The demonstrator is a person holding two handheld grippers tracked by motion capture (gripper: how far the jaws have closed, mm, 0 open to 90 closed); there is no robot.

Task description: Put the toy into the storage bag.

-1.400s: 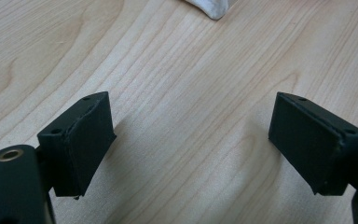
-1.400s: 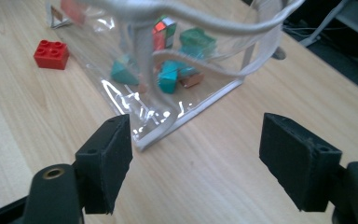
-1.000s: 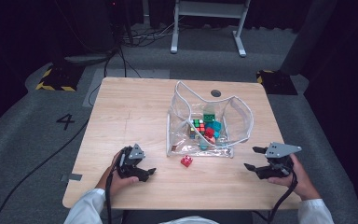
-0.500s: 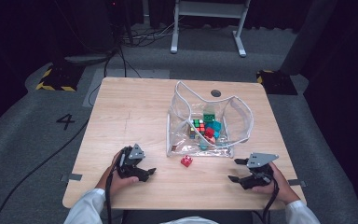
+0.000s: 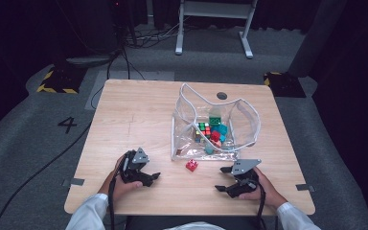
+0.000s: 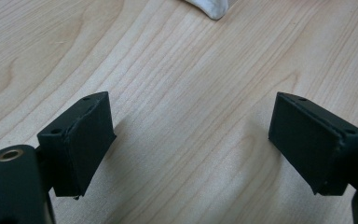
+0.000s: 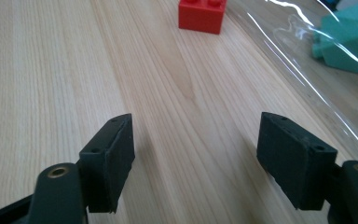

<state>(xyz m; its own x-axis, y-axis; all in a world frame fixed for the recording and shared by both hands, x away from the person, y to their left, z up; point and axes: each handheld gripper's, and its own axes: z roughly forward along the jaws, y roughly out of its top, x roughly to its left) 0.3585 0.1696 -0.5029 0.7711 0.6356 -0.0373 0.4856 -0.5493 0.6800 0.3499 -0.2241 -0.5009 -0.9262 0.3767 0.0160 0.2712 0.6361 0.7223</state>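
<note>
Red brick (image 5: 191, 165) sits on tabletop (image 5: 139, 120), just near of clear bag (image 5: 215, 125), between both grippers. Right hand-held gripper (image 5: 224, 179) w/ jaws apart points at it, nothing held; left hand-held gripper (image 5: 154, 176) also apart, empty. Risk: a jaw nudges brick under bag edge, or snags plastic w/ it.

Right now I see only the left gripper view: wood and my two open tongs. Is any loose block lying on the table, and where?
Observer: Yes, one red block lies on the table, just in front of the clear bag.
Operator: Which tongs are nearer to it?
Observer: The right tongs. They are open and point toward the block without touching it.
Operator: What is inside the bag?
Observer: Several coloured blocks and a puzzle cube.
</note>
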